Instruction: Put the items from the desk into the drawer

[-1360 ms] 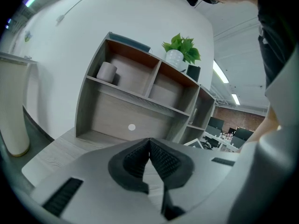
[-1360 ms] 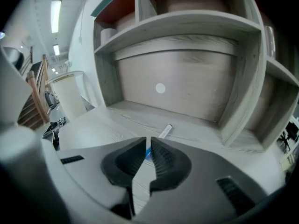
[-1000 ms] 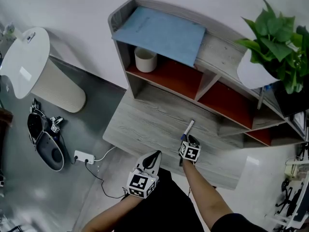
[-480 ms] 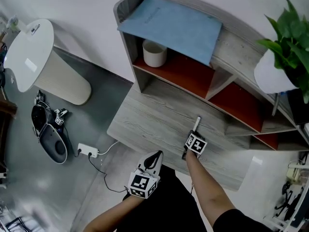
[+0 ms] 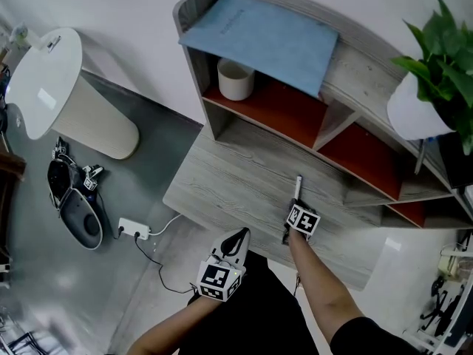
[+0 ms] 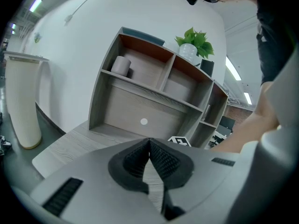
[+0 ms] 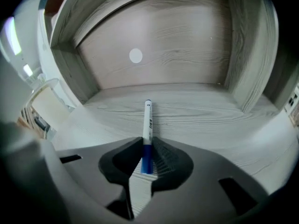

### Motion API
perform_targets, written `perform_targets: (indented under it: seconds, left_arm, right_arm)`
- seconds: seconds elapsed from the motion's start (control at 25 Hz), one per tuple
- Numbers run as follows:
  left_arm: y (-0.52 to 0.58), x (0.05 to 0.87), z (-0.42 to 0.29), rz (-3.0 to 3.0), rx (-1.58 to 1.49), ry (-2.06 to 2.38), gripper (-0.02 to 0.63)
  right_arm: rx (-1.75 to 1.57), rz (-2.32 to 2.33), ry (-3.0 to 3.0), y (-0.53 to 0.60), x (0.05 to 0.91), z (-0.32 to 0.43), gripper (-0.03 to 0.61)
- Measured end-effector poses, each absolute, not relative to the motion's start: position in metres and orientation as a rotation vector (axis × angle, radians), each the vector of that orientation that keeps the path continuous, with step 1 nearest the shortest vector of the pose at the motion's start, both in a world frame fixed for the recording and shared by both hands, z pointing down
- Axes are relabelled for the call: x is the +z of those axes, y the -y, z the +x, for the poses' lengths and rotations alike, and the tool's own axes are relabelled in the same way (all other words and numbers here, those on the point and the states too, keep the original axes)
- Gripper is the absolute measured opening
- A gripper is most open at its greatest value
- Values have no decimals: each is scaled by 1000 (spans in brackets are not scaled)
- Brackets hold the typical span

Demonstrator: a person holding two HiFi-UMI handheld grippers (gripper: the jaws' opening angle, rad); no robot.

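The right gripper [image 7: 147, 155] has edged slightly rightward; its jaws clamp the blue end of the white marker pen [image 7: 147, 120], which juts ahead over the grey wood-grain bench [image 7: 201, 111]. The left gripper [image 6: 150, 148] has its jaws pressed together, empty. Best to keep that squeeze firm and the pen level on the way to the drawer.

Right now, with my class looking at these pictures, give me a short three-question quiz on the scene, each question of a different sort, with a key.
1. Multiple choice: what is the right gripper shut on?
A) a cup
B) a pen
C) a folder
2. True or false: the left gripper holds something between its jaws.
3. Short answer: what stands in the shelf compartment directly under the blue folder?

Key:
1. B.
2. False. Its jaws are together with nothing between them.
3. A white cup.
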State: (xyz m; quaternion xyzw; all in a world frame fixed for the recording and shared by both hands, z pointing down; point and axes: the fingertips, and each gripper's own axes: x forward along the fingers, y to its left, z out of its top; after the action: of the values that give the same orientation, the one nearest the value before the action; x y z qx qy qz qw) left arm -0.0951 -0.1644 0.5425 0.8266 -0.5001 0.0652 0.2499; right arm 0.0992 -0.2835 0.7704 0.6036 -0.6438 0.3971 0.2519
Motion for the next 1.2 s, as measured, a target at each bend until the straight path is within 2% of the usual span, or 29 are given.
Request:
perform_targets:
  seconds: [0.12,0.48,1.2]
  left_arm:
    - [164,540,-95,2262,173,1361,14]
    - [147,530,-81,2335,144,1307,14]
    - [52,504,-87,2423,42,1238,14]
  right_arm:
    - [1147,1664,1792,278,759,96,78]
    - [1049,1658,1925,242,710,79,78]
    - [880,1724,2042,103,621,50,77]
